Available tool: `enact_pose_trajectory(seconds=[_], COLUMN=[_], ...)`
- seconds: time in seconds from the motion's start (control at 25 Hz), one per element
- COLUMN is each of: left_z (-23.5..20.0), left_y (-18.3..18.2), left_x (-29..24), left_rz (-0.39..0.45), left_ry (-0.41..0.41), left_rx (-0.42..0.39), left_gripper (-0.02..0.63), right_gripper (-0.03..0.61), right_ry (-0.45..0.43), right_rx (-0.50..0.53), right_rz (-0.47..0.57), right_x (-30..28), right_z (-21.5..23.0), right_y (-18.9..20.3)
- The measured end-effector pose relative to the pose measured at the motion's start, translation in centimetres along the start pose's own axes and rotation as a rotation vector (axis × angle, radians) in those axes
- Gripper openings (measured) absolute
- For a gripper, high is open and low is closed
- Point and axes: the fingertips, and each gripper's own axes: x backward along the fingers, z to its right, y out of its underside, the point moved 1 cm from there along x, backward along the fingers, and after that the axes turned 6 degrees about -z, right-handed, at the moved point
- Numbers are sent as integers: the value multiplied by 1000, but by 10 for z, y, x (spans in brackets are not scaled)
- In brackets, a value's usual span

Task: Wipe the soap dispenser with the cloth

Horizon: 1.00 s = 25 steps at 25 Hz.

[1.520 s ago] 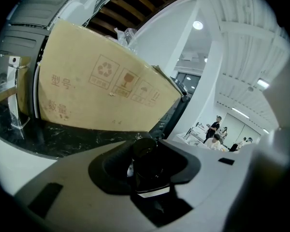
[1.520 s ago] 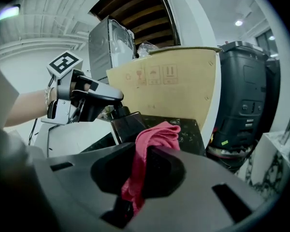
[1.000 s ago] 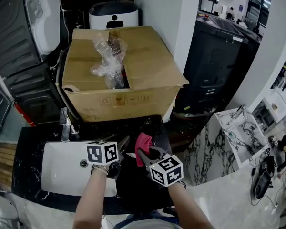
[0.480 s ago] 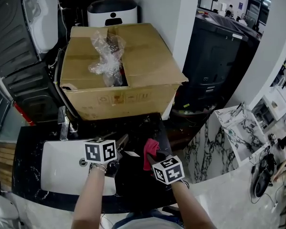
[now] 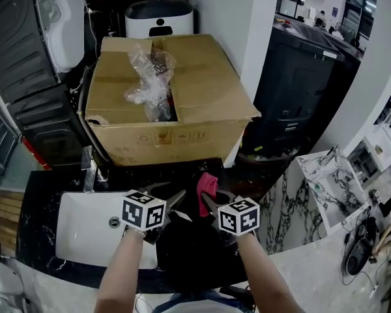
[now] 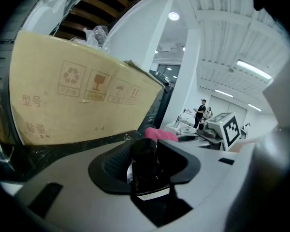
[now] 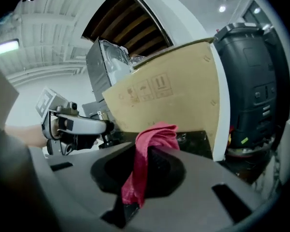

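Left gripper [image 5: 174, 201]: jaws half closed, clamping the glossy black cylindrical dispenser [image 6: 146, 170]. Right gripper [image 5: 208, 207]: jaws nearly together, pinching the crumpled red cloth [image 7: 154, 138].

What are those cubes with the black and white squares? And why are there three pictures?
Those are a person's arms. Each hand holds a gripper, a tool with two pinching jaws, and the patterned cube is part of it. One picture comes from a camera on the person's head, looking down. The other two come from small cameras riding on the grippers. Below is a black stone counter with a white sink, and behind it a big brown cardboard box. The left gripper pinches a black soap dispenser. The right gripper pinches a pinkish-red cloth, ready for wiping.
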Motion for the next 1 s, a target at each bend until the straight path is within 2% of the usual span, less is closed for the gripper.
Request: enact_pose_trajectory(seconds=[0.12,0.2,0.48,0.6,0.8,1.0], left_z=[15,19,26,27,11,-12], left_y=[-3,-5,4,11,22,39], left_x=[-6,-8,3,15,49,81], left_rz=[-16,-23,-38,-12,94,217], left_ry=[0,-13,-53,-48,-24,59], left_rx=[-99,-130,-120,-66,96,240], left_gripper=[184,184,184,184,184,184], right_gripper=[52,51,51,51,51,52], right_ry=[-59,-82,-174,-208,-229,-236], right_rx=[-17,-36,-82,-54,23,118], right_rz=[-38,-30,-7,-16,-40,-42], right_x=[3,10,24,24,23,22], right_z=[-11,-19,-64,-83,-102,-123], right_y=[11,16,39,46,48,43])
